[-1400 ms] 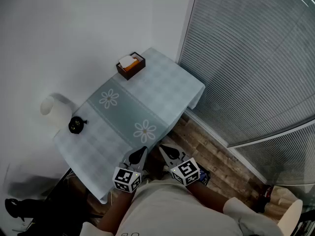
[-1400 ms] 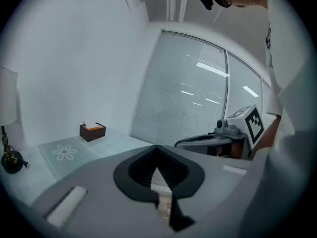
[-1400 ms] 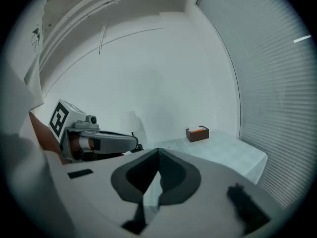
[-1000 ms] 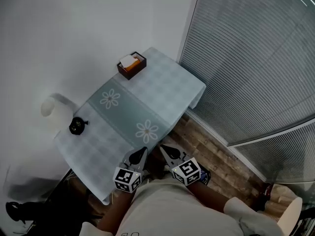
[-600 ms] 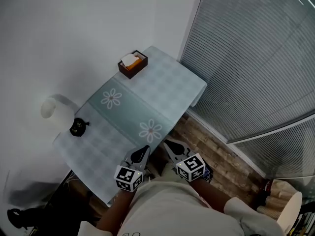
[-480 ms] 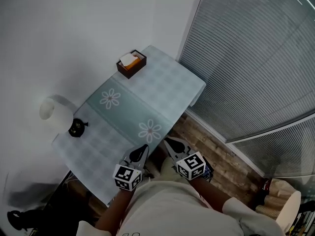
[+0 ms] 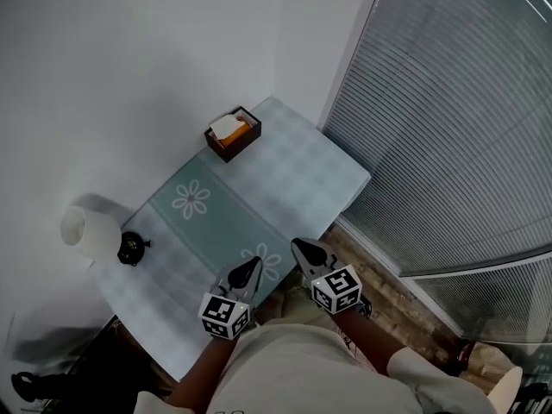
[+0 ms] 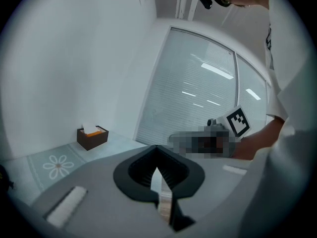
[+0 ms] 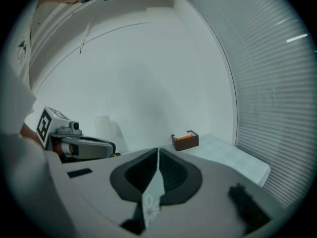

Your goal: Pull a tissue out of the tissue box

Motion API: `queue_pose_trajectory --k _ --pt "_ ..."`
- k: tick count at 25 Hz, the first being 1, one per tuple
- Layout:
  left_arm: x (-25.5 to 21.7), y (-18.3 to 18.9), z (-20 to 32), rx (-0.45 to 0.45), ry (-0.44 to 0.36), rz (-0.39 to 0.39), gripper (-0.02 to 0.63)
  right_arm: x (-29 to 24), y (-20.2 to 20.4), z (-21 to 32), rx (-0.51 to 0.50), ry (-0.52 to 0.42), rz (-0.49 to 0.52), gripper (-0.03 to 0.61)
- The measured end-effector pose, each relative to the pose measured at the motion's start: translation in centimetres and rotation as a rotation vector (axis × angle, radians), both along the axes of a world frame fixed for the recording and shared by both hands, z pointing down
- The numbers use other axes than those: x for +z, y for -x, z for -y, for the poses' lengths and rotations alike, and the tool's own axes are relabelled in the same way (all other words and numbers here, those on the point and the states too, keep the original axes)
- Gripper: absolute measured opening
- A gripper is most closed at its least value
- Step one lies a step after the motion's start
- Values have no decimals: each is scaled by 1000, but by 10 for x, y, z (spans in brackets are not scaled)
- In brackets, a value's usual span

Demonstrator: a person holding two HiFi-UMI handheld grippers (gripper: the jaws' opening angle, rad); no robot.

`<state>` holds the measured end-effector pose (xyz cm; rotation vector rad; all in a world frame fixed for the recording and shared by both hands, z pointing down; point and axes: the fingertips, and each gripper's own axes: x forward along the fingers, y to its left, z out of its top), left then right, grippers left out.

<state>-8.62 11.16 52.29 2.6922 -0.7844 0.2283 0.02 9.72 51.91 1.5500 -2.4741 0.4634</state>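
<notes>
Aiming at far dark brown tissue box (image 7: 233, 134) — we're holding left gripper (image 7: 252, 265), right gripper (image 7: 299, 247) closed, empty; needing jaws parted before pinching.

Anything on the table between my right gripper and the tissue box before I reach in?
Nothing visible. Between the right gripper at the near edge and the tissue box in the far corner lies only bare tablecloth; the white cylinder and small black object sit off at the table's left end.

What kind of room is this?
Probably a corner of an office or some plain indoor room: a small table with a flowered cloth, a tissue box on it, bare white walls and big slatted window blinds.
</notes>
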Motion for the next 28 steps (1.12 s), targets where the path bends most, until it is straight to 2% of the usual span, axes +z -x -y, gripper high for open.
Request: queue_pose_trajectory --k 3,7,13,20,24,28 --pt "-3 -29 47 -63 3 9 6 -2 -31 46 -36 10 19 14" --pt "-12 -64 102 -149 5 19 6 -12 -61 95 -138 21 16 15" --pt "-20 -98 157 -238 16 23 6 -2 -93 153 -247 64 2 15" --pt "-22 -102 174 -265 6 31 6 14 -81 179 -304 77 -7 15" --pt "-21 -88 188 -281 7 47 6 4 -65 197 -322 48 -16 15" --pt "-18 -72 215 -344 10 48 7 -3 -59 227 -347 23 -38 15"
